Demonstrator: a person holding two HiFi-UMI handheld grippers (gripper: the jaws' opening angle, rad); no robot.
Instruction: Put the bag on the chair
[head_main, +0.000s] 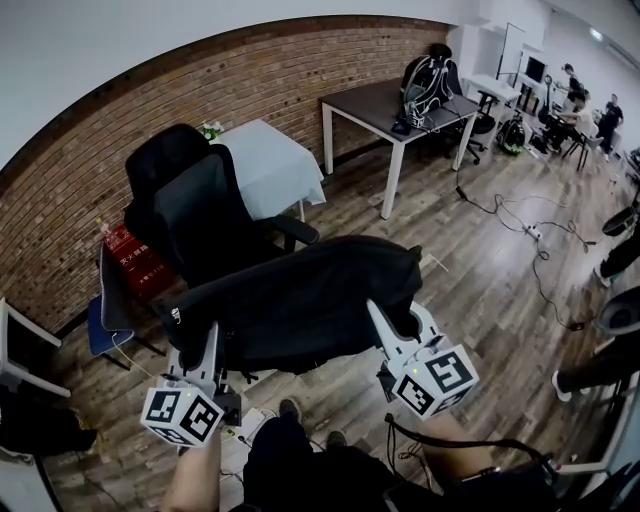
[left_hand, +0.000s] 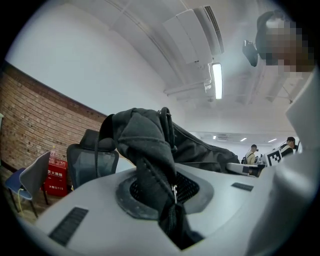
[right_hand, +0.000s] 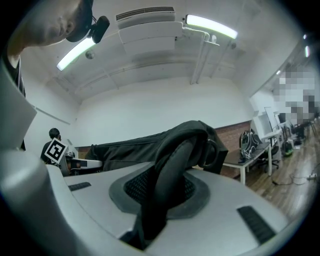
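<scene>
A long black bag hangs stretched between my two grippers, in front of the black office chair. My left gripper is shut on the bag's left end; in the left gripper view the black fabric and a zipper are pinched between the jaws. My right gripper is shut on the bag's right end, where a padded strap runs through the jaws. The bag hides most of the chair's seat; its backrest and one armrest show above the bag.
A small table with a white cloth stands behind the chair against the brick wall. A red box and a blue-seated chair are at left. A desk with a backpack stands at the back right; cables cross the wooden floor.
</scene>
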